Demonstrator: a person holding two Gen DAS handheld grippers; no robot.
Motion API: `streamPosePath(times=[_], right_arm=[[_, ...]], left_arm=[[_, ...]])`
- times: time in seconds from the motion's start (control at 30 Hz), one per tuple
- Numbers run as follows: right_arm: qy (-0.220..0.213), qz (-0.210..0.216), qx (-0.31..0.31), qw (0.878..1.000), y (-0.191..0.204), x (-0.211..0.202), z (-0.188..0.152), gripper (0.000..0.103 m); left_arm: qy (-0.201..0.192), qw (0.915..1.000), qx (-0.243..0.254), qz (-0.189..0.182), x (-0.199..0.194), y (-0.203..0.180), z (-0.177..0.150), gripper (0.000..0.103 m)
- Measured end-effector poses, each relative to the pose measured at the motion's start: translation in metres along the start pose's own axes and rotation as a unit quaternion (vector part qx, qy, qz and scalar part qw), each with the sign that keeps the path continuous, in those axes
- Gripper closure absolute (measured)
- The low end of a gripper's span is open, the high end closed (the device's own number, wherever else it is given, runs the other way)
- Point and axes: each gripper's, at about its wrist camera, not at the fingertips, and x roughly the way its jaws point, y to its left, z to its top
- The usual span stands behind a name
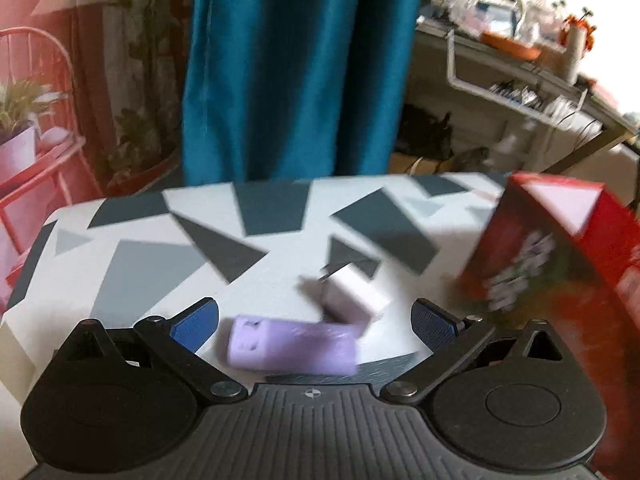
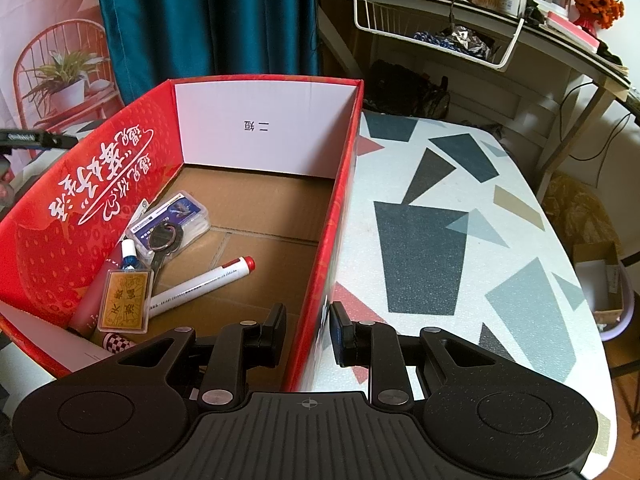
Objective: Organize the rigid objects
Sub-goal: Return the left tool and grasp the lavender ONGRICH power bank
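Note:
In the left wrist view my left gripper [image 1: 314,322] is open, its blue fingertips [image 1: 196,326] wide apart around a lilac rectangular block [image 1: 292,346] lying on the patterned table [image 1: 160,248]. A white plug-like block [image 1: 354,296] lies just beyond it. The red cardboard box [image 1: 560,264] stands to the right. In the right wrist view my right gripper [image 2: 306,334] is shut on the box's right wall [image 2: 336,216]. Inside the box lie a white marker [image 2: 200,286], a gold card case [image 2: 124,306], a plastic card box [image 2: 172,216], a key ring and a pink tube.
A teal curtain [image 1: 296,68] hangs behind the table. A cluttered desk with a white wire basket [image 2: 436,28] stands at the back right. The table's right edge [image 2: 576,264] drops to the floor, where a small cardboard box sits. The left view is motion-blurred.

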Motion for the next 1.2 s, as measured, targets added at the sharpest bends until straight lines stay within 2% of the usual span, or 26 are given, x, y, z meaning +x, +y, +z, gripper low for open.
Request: streamPosePath(times=[0.13,0.27,0.33,0.47,0.53,0.57,0.67,0.9,1.1,1.2], right_arm=[[0.004,0.0,-0.001,1.0,0.0,0.001,0.001,0.08],[0.006,0.001,-0.001,1.0,0.0,0.001,0.001,0.08],[0.007,0.0,0.0,1.0,0.0,0.001,0.001,0.08],[0.008,0.001,-0.001,1.0,0.0,0.001,0.002,0.08],[0.01,0.002,-0.002,1.0,0.0,0.002,0.002,0.08],[0.011,0.002,-0.002,1.0,-0.001,0.002,0.002,0.08],[0.01,0.002,-0.002,1.0,0.0,0.002,0.002,0.08],[0.011,0.002,-0.001,1.0,0.0,0.001,0.002,0.08],[0.015,-0.006,-0.001,1.0,0.001,0.001,0.003,0.084],[0.014,-0.009,-0.002,1.0,0.001,0.001,0.003,0.085]], left_arm=[[0.006,0.9998,0.008,0.019,0.017,0.005,-0.007,0.0],[0.011,0.9995,0.028,0.009,0.028,0.008,-0.012,0.0],[0.024,0.9989,0.038,0.015,0.038,0.009,-0.013,0.0],[0.037,0.9986,0.034,0.017,0.045,0.011,-0.018,0.0],[0.035,0.9984,0.038,0.025,0.046,0.009,-0.021,0.006],[0.035,0.9981,0.043,0.026,0.046,0.008,-0.023,0.014],[0.038,0.9978,0.047,0.026,0.044,0.005,-0.025,0.015],[0.045,0.9952,0.082,0.029,0.025,-0.008,-0.033,0.015],[0.005,0.9965,0.084,-0.005,-0.018,-0.024,-0.027,0.015],[-0.02,0.997,0.067,-0.032,-0.045,-0.034,-0.027,0.015]])
